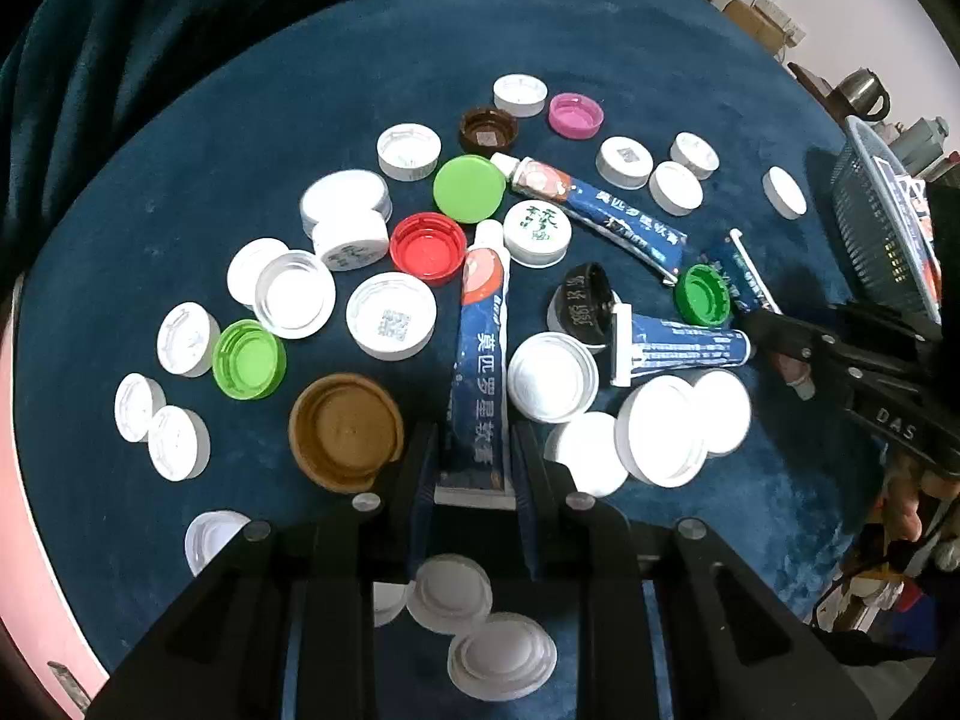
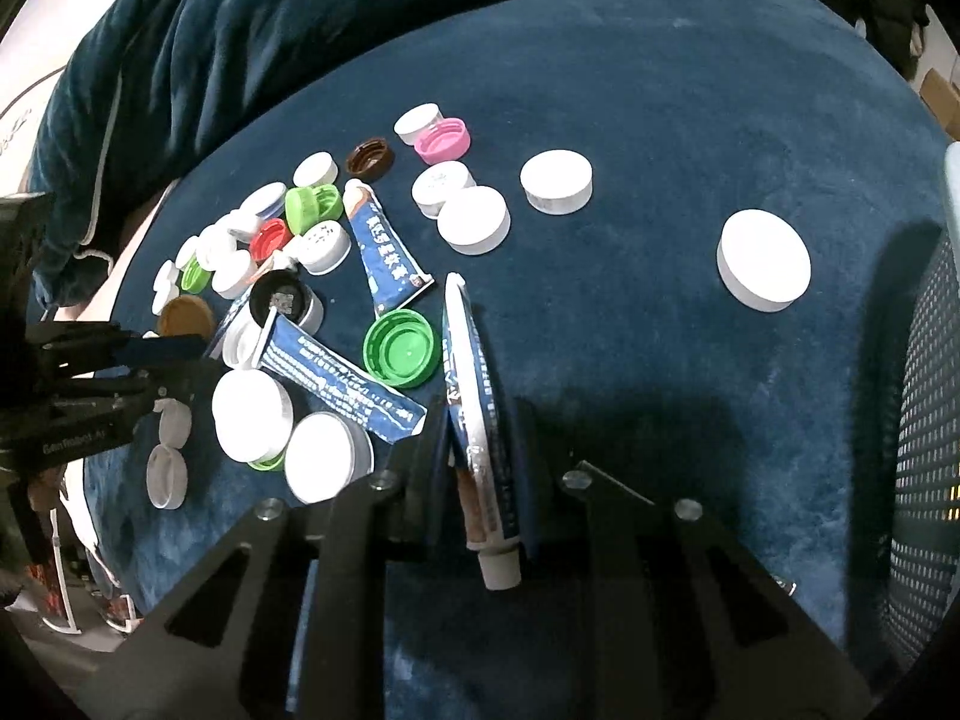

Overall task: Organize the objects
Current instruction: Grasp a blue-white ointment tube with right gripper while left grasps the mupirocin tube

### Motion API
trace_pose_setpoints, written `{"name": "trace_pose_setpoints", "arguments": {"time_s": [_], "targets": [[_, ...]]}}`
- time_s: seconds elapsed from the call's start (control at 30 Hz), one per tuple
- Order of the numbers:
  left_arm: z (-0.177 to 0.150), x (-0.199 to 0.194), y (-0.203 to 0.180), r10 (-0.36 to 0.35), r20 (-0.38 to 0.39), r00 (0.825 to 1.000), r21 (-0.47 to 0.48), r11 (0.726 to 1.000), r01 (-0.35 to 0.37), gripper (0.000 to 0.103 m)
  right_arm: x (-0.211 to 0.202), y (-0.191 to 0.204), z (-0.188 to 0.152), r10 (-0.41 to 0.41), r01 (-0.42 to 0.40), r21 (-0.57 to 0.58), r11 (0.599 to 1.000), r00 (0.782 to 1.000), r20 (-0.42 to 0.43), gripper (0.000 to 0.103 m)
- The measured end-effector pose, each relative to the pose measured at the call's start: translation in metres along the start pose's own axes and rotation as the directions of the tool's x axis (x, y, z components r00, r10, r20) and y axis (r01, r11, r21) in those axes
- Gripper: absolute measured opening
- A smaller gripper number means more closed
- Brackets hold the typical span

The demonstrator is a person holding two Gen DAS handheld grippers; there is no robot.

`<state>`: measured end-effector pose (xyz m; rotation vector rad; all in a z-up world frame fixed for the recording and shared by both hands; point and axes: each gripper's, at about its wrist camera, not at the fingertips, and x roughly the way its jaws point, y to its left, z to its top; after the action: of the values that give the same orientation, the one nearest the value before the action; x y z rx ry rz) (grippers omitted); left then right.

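The left gripper (image 1: 474,462) pinches the flat crimped end of a soft blue tube (image 1: 480,354) lying on the plush blue cloth (image 1: 600,30). The right gripper (image 2: 480,468) clamps a second tube (image 2: 474,390). Four tubes show among round plastic caps, beside a mesh basket (image 2: 924,420).

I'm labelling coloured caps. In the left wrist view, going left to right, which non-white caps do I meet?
Light green open cap → tan cap → red cap → lime green cap → pink cap → dark green cap.
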<state>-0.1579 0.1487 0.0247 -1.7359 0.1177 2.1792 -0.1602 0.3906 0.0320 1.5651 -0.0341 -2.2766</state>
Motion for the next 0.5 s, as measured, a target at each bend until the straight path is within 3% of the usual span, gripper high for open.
{"name": "trace_pose_setpoints", "arguments": {"time_s": [0.4, 0.47, 0.5], "targets": [[-0.008, -0.013, 0.007, 0.006, -0.024, 1.0, -0.029, 1.0, -0.007, 0.024, -0.003, -0.004, -0.001, 0.01, -0.01, 0.009, 1.0, 1.0, 0.004, 0.02], [-0.008, -0.012, 0.002, 0.013, -0.02, 1.0, -0.016, 1.0, -0.013, 0.03, -0.004, -0.005, -0.002, 0.011, -0.011, 0.007, 1.0, 1.0, 0.003, 0.02], [-0.005, -0.01, 0.0, 0.014, -0.016, 1.0, -0.004, 1.0, -0.014, 0.041, -0.003, -0.005, -0.001, 0.013, -0.013, 0.007, 1.0, 1.0, 0.003, 0.02]]}}
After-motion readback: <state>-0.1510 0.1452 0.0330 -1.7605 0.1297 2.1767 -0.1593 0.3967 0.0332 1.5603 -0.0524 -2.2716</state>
